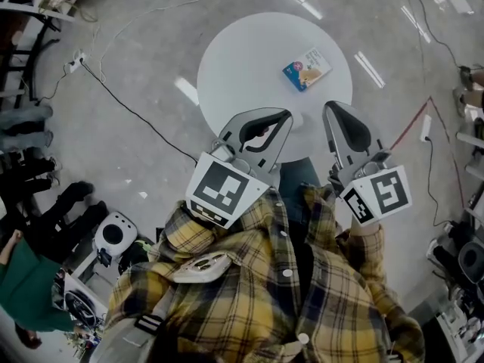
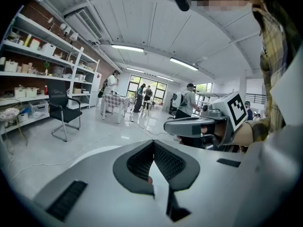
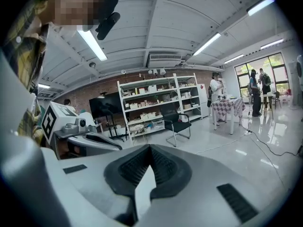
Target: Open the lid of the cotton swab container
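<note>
Nearest: yellow plaid shirt (image 1: 249, 293), with the left gripper (image 2: 153, 145) and right gripper (image 3: 150, 149) held side by side before the chest, each with jaws pressed together and nothing between them. Below and beyond: round white table (image 1: 242, 59) bearing the cotton swab container (image 1: 307, 69), a small blue-and-white box lying flat toward its right side, well apart from both grippers. Farthest: grey floor (image 1: 151, 21) crossed by a black cable (image 1: 128, 108).

A round white table (image 1: 242, 63) is seen set on a glossy grey floor (image 1: 144, 74), and only a small, flat, blue-edged cotton swab container (image 1: 307, 69) is laid on it, toward the far right edge.
</note>
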Action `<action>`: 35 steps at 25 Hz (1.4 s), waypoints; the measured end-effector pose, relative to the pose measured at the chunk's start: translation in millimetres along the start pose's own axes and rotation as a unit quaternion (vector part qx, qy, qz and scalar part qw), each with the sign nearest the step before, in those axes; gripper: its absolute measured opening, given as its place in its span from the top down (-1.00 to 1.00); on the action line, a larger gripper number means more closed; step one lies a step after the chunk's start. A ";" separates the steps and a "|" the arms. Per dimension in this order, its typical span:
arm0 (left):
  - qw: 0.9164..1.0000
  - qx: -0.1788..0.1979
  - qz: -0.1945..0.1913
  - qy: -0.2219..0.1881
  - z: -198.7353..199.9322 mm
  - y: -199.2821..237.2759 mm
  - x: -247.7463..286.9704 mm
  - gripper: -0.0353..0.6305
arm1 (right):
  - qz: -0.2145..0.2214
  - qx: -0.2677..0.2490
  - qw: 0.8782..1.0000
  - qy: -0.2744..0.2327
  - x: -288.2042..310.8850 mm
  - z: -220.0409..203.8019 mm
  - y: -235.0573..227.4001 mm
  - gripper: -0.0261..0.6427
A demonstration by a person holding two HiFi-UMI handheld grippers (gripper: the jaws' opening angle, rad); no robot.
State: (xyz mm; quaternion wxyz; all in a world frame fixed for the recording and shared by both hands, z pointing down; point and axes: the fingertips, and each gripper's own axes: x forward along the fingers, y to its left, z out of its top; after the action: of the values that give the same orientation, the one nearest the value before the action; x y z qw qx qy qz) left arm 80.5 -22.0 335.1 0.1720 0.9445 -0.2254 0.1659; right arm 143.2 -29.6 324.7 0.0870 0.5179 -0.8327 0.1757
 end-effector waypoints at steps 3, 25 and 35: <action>1.000 0.001 -0.003 0.005 -3.9 2.8 2.2 0.83 | -0.002 0.002 1.000 0.001 2.8 -2.5 -0.9 0.88; 0.997 0.060 -0.014 0.038 -99.8 14.4 42.5 0.83 | -0.001 0.021 0.998 0.052 22.4 -90.9 -17.3 0.88; 0.997 0.057 -0.030 0.034 -147.8 27.2 58.6 0.83 | 0.000 0.033 0.997 0.066 32.2 -139.1 -26.3 0.88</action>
State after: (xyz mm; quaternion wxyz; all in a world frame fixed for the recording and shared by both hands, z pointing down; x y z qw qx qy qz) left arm 82.0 -7.4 495.7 0.1301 0.9530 -0.1810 0.2054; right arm 147.1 -13.8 469.0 0.1250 0.5073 -0.8192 0.2367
